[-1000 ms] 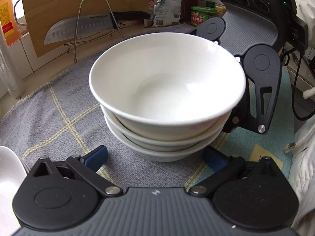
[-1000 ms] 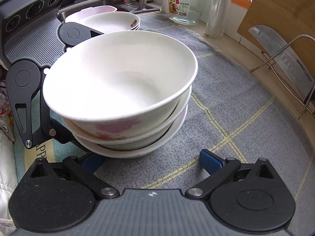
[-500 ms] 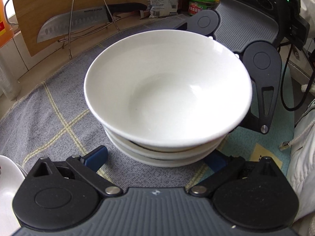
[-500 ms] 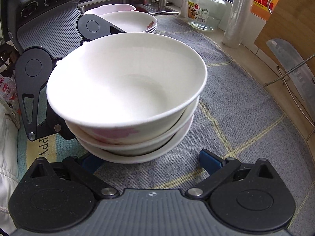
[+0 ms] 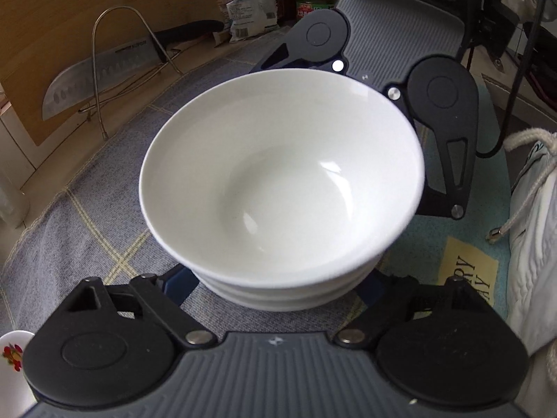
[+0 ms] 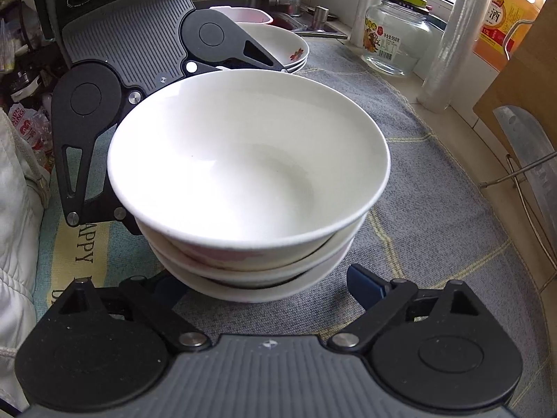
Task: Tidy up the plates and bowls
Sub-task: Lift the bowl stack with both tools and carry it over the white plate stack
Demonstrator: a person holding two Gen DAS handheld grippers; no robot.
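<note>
A stack of three white bowls (image 5: 282,188) sits on the grey checked cloth (image 5: 104,174) that covers the desk, between the two grippers, which face each other across it. The left gripper (image 5: 278,287) has just been closing: its blue fingers (image 5: 179,284) now sit tucked in at the foot of the stack, one on each side, though the rims hide whether the pads actually press on the lowest bowl. The right gripper (image 6: 275,287) has also just been closing — its right finger (image 6: 365,284) stands clear of the stack with cloth showing between, and the other is hidden under the bowls, so its fingers are still fairly wide.

Only the right wrist view shows a pink pattern on the side of the middle bowl, a second stack of flowered dishes (image 6: 289,52) by the sink, and a glass jar (image 6: 393,40). Only the left wrist view shows a knife (image 5: 101,76) on a wire stand against a wooden board (image 5: 69,10), and a white sleeve (image 5: 536,230) at the right edge.

Both grippers tilt steeply down toward the stack.
</note>
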